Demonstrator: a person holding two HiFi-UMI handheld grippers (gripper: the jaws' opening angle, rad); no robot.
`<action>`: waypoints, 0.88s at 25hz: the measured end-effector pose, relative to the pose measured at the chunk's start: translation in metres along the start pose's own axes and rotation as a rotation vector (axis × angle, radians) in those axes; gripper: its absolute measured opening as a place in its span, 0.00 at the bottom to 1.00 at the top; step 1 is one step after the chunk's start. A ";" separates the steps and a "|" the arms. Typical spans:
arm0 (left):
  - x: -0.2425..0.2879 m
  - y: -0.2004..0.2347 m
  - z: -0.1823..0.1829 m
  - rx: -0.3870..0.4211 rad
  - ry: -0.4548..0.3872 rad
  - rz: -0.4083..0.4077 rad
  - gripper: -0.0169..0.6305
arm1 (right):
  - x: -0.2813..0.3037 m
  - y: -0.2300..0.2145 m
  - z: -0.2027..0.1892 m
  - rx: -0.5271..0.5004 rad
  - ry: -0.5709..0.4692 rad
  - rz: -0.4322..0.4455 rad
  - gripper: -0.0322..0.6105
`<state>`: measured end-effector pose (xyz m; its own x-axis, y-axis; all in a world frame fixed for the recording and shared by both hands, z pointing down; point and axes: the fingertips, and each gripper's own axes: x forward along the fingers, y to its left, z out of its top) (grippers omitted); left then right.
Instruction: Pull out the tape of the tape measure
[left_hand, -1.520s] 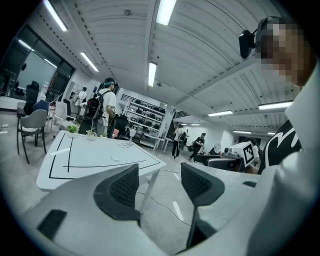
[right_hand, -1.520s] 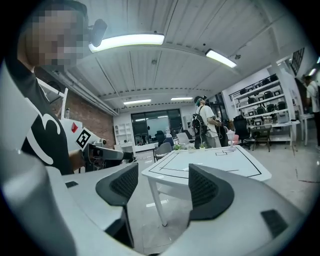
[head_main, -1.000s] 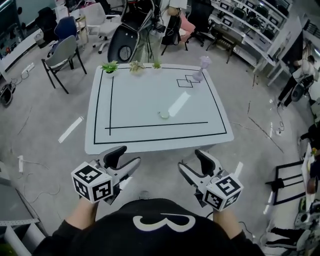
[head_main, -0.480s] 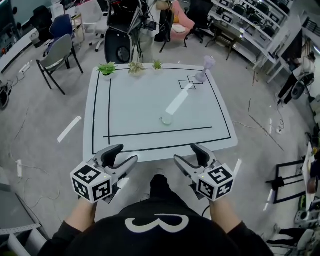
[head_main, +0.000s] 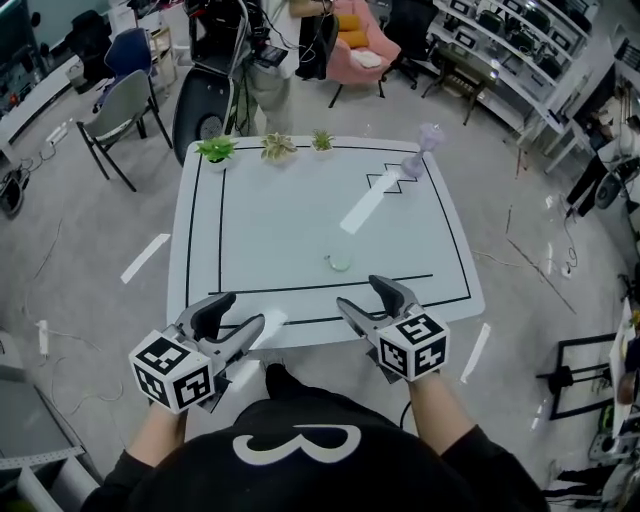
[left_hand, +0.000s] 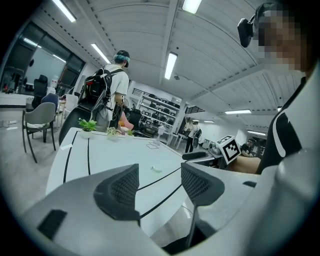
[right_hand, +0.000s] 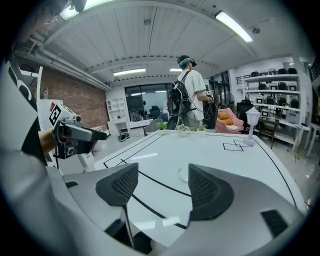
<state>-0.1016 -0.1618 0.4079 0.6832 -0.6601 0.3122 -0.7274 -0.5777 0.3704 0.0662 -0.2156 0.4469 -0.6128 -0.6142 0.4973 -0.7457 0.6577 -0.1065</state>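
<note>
The tape measure (head_main: 340, 262) is a small round pale-green disc lying on the white table (head_main: 280, 215), just beyond the inner black line near the front. It also shows as a small pale shape (right_hand: 184, 174) in the right gripper view and as a speck (left_hand: 156, 169) in the left gripper view. My left gripper (head_main: 243, 315) hovers at the table's front edge, left of the disc, jaws apart and empty. My right gripper (head_main: 366, 297) hovers over the front edge just this side of the disc, jaws apart and empty.
Three small potted plants (head_main: 217, 149) stand along the far edge, and a lilac vase-like object (head_main: 414, 164) stands at the far right by two drawn squares. A person with a backpack (left_hand: 111, 97) stands behind the table. Chairs (head_main: 117, 105) and shelving ring the room.
Both grippers have come forward from short of the table to its front edge; the right one now reaches over the edge near the tape measure. The person behind has shifted.
</note>
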 end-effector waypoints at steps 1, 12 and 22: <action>0.003 0.005 0.003 -0.006 0.000 0.006 0.41 | 0.008 -0.006 -0.001 -0.003 0.011 -0.001 0.51; 0.025 0.059 0.024 -0.043 0.000 0.045 0.41 | 0.086 -0.054 -0.027 -0.036 0.145 -0.017 0.51; 0.028 0.086 0.016 -0.080 -0.004 0.088 0.41 | 0.129 -0.072 -0.058 -0.092 0.278 -0.026 0.51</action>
<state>-0.1463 -0.2376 0.4339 0.6162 -0.7089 0.3432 -0.7773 -0.4771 0.4102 0.0560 -0.3167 0.5687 -0.4887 -0.4965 0.7174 -0.7255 0.6880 -0.0181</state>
